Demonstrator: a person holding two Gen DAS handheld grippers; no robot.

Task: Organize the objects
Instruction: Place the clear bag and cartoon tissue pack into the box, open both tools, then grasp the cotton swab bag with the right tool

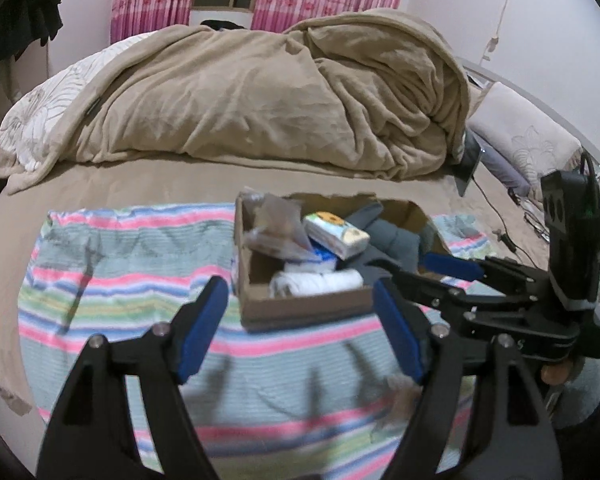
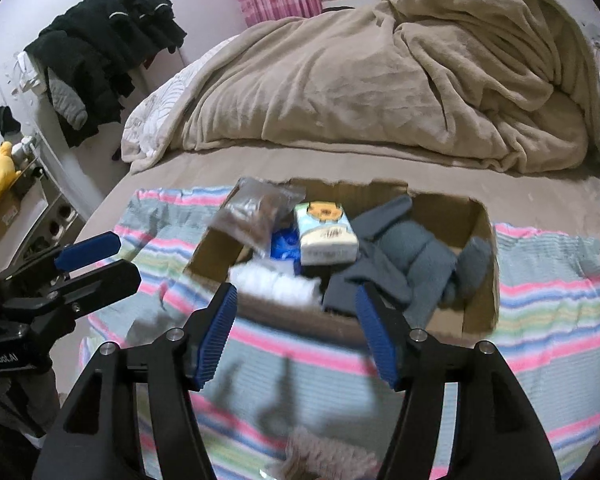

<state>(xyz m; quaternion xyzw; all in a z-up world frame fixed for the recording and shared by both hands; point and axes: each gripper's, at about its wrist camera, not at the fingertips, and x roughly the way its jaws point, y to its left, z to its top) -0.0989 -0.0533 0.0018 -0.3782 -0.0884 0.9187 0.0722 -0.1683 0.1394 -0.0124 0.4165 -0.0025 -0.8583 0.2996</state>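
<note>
A torn cardboard box (image 1: 308, 308) (image 2: 480, 300) sits on a striped towel (image 1: 120, 272) (image 2: 552, 300) on the bed. In it lie a tissue pack (image 1: 336, 234) (image 2: 326, 236), a clear bag of brown bits (image 1: 274, 224) (image 2: 256, 208), white rolled cloth (image 1: 316, 282) (image 2: 276, 280) and grey socks (image 1: 388, 240) (image 2: 412, 256). My left gripper (image 1: 300, 300) (image 2: 126, 260) is open just short of the box's near left wall, nothing between its pads. My right gripper (image 2: 296, 304) (image 1: 408, 268) is open over the near wall, also empty. A fluffy beige item (image 2: 324, 456) lies on the towel below.
A heaped beige blanket (image 1: 280, 92) (image 2: 380, 80) fills the far side of the bed. A pillow (image 1: 516, 136) and a cable (image 1: 496, 216) lie at the right. Dark clothes (image 2: 100, 52) and a yellow plush toy (image 2: 4, 168) are at the left beside the bed.
</note>
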